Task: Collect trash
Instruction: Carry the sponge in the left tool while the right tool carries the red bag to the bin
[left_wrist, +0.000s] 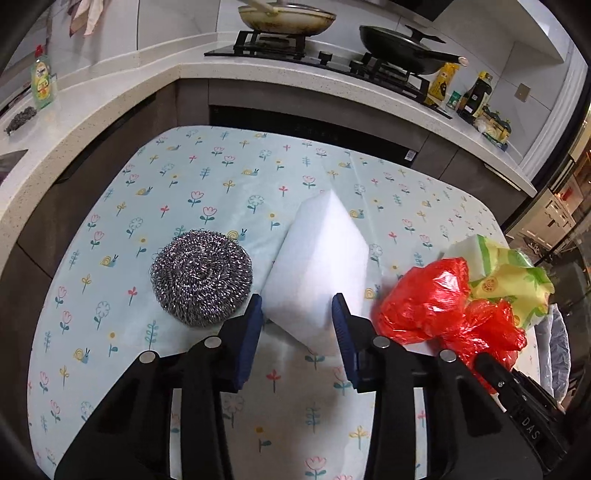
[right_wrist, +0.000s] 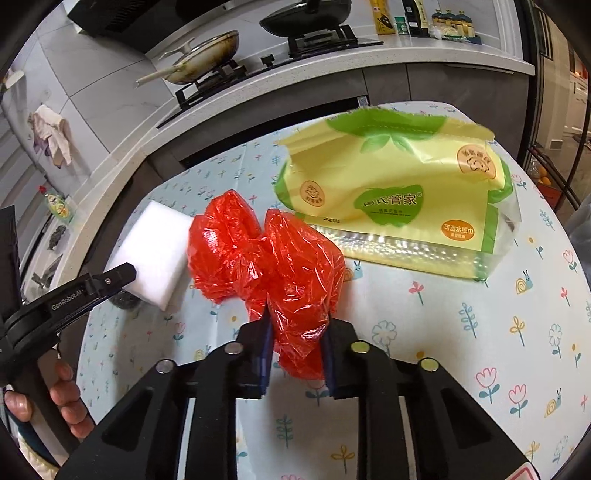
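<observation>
— What is being hidden in the left wrist view?
— The near end of the white sponge (left_wrist: 314, 266) is being covered by the left gripper (left_wrist: 297, 314).
— And in the right wrist view?
— The steel scourer (right_wrist: 123, 297) is being almost wholly masked.

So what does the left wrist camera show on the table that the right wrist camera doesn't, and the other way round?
Only the left wrist view shows the whole steel wool scourer, beside the sponge; in the right wrist view it is mostly hidden.

Only the right wrist view shows the tissue pack in full with its printed front, and a hand on the other tool's handle.

Both show the white sponge, the red plastic bag, the floral tablecloth and the stove with two pans.
</observation>
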